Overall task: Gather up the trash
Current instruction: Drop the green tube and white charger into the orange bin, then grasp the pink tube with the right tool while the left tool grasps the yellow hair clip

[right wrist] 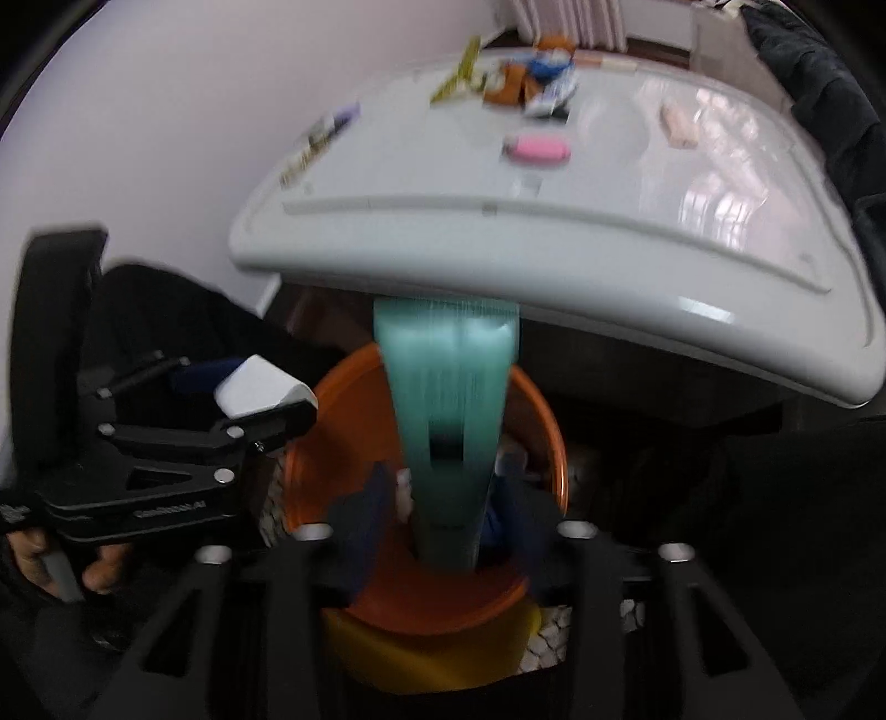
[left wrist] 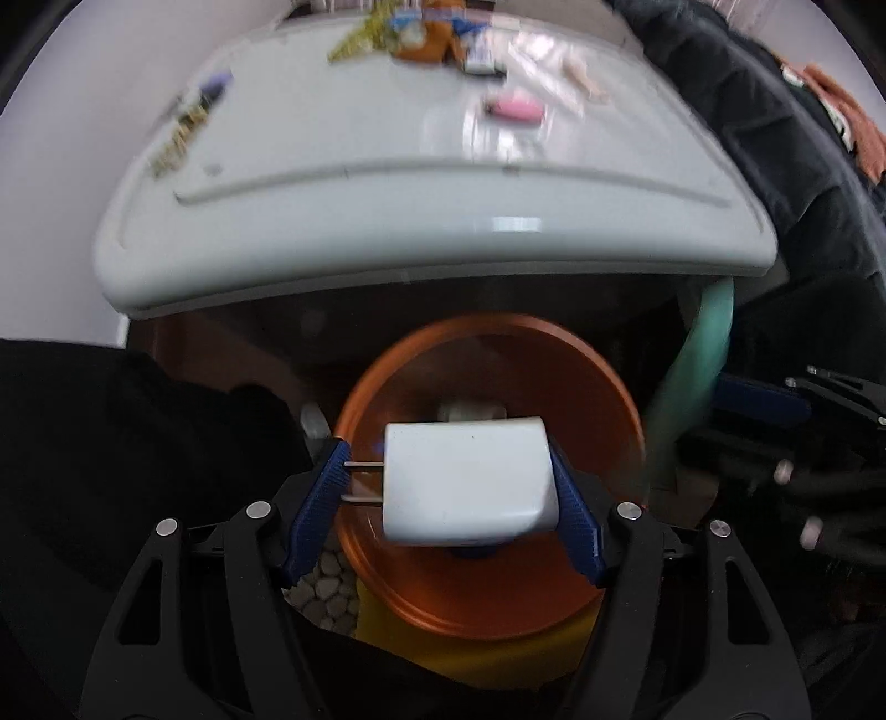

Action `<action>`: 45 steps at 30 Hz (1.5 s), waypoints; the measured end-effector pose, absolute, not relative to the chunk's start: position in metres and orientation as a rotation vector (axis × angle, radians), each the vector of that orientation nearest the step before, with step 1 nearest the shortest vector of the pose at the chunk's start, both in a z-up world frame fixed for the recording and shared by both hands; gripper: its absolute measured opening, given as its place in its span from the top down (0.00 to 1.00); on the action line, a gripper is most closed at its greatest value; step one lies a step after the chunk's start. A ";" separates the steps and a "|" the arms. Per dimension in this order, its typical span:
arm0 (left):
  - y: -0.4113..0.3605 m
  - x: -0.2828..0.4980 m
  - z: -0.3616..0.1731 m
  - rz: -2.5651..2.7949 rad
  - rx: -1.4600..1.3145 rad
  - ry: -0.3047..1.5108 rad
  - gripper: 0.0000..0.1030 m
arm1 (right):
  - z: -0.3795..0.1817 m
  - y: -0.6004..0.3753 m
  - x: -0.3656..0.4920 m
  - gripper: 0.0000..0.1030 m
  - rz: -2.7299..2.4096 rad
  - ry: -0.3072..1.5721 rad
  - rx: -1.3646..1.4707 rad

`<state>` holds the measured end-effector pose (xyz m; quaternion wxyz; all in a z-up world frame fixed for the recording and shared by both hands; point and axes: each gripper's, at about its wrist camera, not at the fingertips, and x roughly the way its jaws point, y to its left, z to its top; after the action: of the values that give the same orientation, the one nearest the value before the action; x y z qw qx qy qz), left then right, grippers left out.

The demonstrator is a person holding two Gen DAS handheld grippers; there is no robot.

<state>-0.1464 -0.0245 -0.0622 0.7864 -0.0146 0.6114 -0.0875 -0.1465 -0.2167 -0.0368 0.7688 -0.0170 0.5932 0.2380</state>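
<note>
My left gripper (left wrist: pixel 448 493) is shut on a white plug adapter (left wrist: pixel 468 482), its two metal prongs pointing left, held over an orange bin (left wrist: pixel 487 587). It also shows at the left of the right wrist view (right wrist: pixel 260 393). My right gripper (right wrist: pixel 443 515) is shut on a long teal plastic piece (right wrist: pixel 448 399), held upright over the same orange bin (right wrist: pixel 531 415); the teal piece shows in the left wrist view (left wrist: pixel 686 376) too. Some pale scraps lie inside the bin.
A white table (left wrist: pixel 387 221) stands just beyond the bin, with snack wrappers (left wrist: pixel 432 33), a pink eraser-like item (right wrist: pixel 540 148), a beige item (right wrist: pixel 678 124) and dark packets (left wrist: pixel 188 122) on it. Dark clothing (left wrist: pixel 775 138) hangs at right. A yellow object (right wrist: pixel 432 653) sits under the bin.
</note>
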 end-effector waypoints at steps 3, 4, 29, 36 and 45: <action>-0.020 -0.143 -0.076 -0.173 -0.069 1.388 0.33 | -0.040 -0.217 -0.139 0.46 0.514 1.294 -0.034; -0.017 -0.143 -0.076 -0.172 -0.083 1.388 0.33 | -0.036 -0.219 -0.135 0.46 0.512 1.277 -0.026; 0.002 -0.062 -0.048 -0.186 -0.135 1.273 0.30 | -0.062 -0.271 0.196 0.66 0.032 1.136 -0.084; -0.002 0.006 -0.030 -0.164 -0.026 1.178 0.30 | -0.061 -0.259 0.180 0.79 0.068 1.106 -0.192; -0.006 0.130 -0.045 -0.213 0.211 1.003 0.30 | 0.008 -0.276 0.129 0.78 0.215 0.987 0.057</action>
<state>0.1298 -0.0061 -0.0445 0.8661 0.1010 0.4788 -0.1019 0.1287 -0.2756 0.0081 0.8747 0.0271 0.4728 0.1030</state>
